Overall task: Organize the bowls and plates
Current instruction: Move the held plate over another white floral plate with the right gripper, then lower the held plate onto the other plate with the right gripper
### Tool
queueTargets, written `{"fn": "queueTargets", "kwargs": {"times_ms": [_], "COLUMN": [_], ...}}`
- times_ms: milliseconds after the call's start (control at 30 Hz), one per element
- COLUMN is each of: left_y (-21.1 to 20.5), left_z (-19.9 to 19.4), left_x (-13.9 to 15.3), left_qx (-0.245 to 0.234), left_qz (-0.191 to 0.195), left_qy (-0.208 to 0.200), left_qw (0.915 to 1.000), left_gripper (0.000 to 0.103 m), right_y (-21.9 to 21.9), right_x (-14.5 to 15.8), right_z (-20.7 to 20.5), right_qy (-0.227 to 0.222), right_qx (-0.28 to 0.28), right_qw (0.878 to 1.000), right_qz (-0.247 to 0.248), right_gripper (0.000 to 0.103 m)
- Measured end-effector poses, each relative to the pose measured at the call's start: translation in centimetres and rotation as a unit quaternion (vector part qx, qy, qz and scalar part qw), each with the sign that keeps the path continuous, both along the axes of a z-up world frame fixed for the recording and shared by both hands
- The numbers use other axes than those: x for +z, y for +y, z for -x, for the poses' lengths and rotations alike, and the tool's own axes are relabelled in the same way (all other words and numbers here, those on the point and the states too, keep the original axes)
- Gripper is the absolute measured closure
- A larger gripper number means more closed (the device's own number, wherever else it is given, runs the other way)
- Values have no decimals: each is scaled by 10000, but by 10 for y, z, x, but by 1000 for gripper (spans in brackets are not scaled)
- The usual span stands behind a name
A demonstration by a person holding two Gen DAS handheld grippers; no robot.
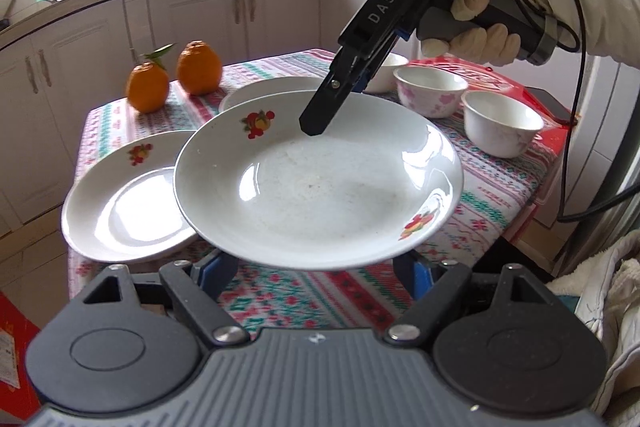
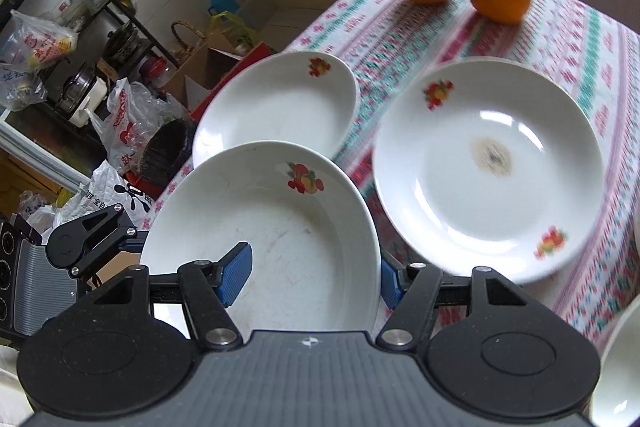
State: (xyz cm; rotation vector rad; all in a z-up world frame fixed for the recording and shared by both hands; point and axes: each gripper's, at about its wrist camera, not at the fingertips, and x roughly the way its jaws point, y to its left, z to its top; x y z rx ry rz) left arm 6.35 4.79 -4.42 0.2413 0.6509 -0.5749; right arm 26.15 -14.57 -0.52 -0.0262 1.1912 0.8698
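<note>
A white plate [image 1: 320, 187] with red fruit prints hangs tilted above the patterned tablecloth [image 1: 500, 195]. My right gripper [image 1: 316, 123] is shut on its far rim, one blue pad [image 2: 236, 273] inside the plate [image 2: 280, 247] and the other under the rim. My left gripper [image 1: 318, 269] stands open at the near rim, which hides its fingertips; from the right wrist view its finger [image 2: 132, 233] reaches the plate's left edge. Two more matching plates lie on the table, one [image 1: 120, 211] overhanging the left edge, one [image 2: 488, 167] with a dark stain in its middle.
Three small white bowls [image 1: 430, 91] [image 1: 500, 123] [image 1: 386, 71] stand at the right back, beside a dark phone [image 1: 548, 103] on a red box. Two oranges [image 1: 147, 87] [image 1: 199, 67] sit at the far left corner. Bags and pots crowd the floor [image 2: 120, 115] beyond the table's edge.
</note>
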Motion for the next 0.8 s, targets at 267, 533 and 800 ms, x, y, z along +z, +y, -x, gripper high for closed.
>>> {"fn": "queueTargets", "kwargs": {"times_ms": [267, 533, 800], "left_y": [29, 54, 66], "left_z": [-13, -31, -46], "left_x": [5, 3, -1], "left_qx": [394, 769, 962], "left_qz": [-69, -85, -92], "left_qy": [-11, 50, 130], "left_qw": [9992, 9970, 9952], "left_gripper": [19, 19, 19], "right_y": [45, 84, 107], "right_x": [3, -3, -11], "right_z": [-26, -55, -76], "right_qy": [-76, -72, -30], "right_qx": [361, 671, 785], "right_qw": [9993, 9976, 9968], "right_qz": [-70, -129, -175], "right_gripper": [33, 33, 33]}}
